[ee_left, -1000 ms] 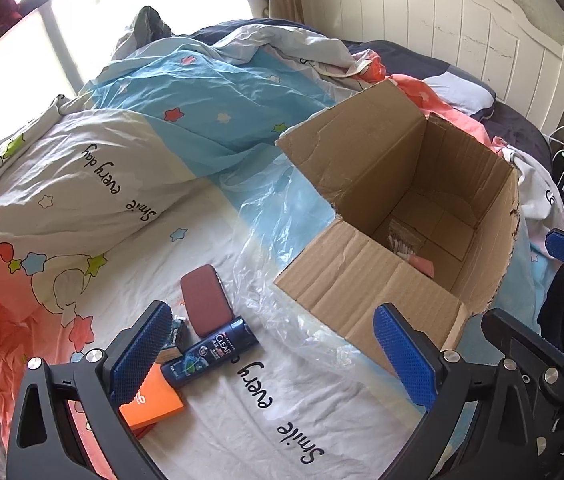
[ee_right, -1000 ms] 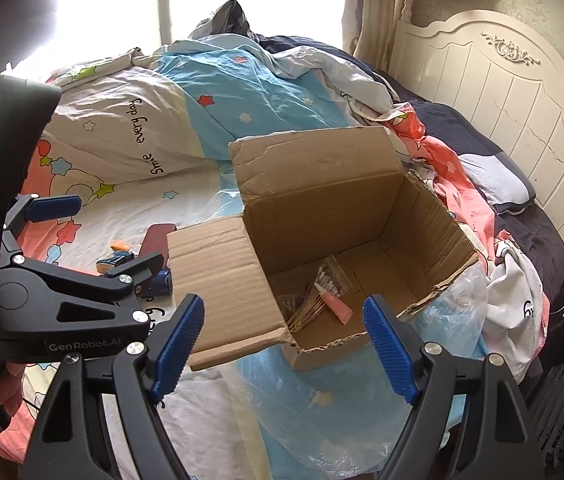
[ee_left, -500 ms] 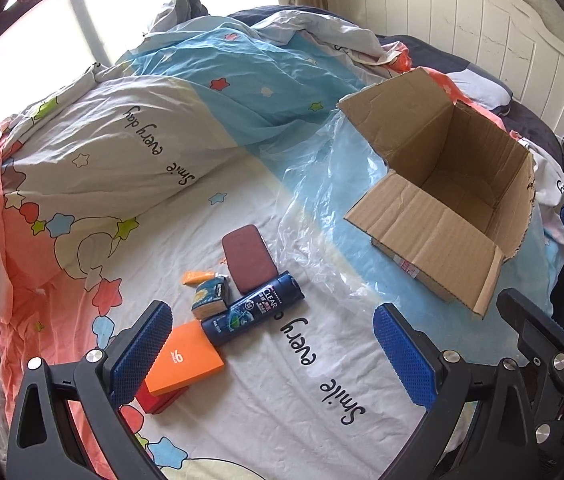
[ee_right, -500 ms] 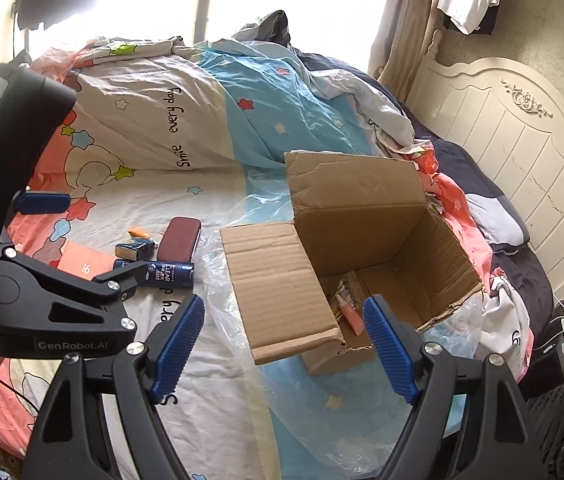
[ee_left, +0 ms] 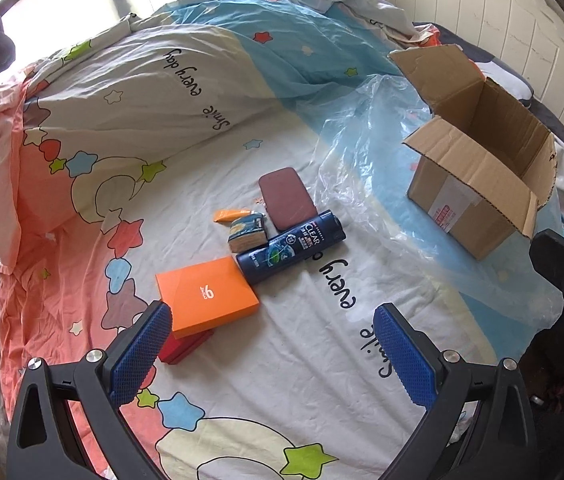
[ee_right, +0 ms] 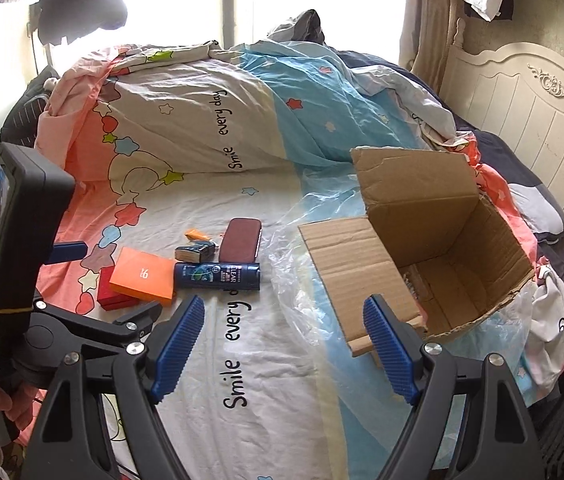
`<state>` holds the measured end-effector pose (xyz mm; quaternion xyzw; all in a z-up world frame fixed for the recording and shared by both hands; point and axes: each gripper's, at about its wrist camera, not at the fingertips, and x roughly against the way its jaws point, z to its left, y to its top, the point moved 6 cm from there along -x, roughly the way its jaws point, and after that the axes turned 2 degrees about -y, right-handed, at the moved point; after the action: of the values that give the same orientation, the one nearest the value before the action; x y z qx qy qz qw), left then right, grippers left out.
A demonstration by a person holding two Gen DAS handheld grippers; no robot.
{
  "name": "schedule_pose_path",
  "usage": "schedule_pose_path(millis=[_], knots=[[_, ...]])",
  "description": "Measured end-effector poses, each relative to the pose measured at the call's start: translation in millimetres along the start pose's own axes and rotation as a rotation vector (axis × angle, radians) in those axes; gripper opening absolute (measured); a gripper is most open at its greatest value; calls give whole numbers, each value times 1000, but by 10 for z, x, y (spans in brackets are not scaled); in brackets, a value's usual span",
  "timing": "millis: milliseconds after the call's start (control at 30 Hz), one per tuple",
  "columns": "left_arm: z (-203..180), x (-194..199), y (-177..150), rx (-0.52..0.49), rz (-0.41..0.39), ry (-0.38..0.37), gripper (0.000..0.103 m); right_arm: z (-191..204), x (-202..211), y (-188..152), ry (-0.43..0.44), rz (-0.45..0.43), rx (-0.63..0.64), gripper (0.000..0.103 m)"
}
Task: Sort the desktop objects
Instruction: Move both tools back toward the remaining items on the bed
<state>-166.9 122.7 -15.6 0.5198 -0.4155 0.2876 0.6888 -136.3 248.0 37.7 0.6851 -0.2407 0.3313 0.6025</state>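
A cluster of objects lies on the bed: a blue shampoo bottle, a maroon case, an orange box on a red box, a small packet and an orange tube. An open cardboard box stands to the right on clear plastic. My left gripper is open and empty, above and short of the cluster. My right gripper is open and empty, between cluster and box.
A rumpled star-print duvet is piled at the back. A white headboard is at the right. The clear plastic sheet spreads under and around the box. The left gripper's body shows at the left of the right wrist view.
Both grippers have pulled back and swung left, away from the box. The cluster now sits mid-view and the box has shifted to the right. Both stay open.
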Motion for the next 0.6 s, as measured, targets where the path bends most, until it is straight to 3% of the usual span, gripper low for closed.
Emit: schedule_pose_path(millis=[600], knots=[[601, -200, -359, 98, 47, 9, 103, 651, -320, -78, 67, 33, 84, 79]])
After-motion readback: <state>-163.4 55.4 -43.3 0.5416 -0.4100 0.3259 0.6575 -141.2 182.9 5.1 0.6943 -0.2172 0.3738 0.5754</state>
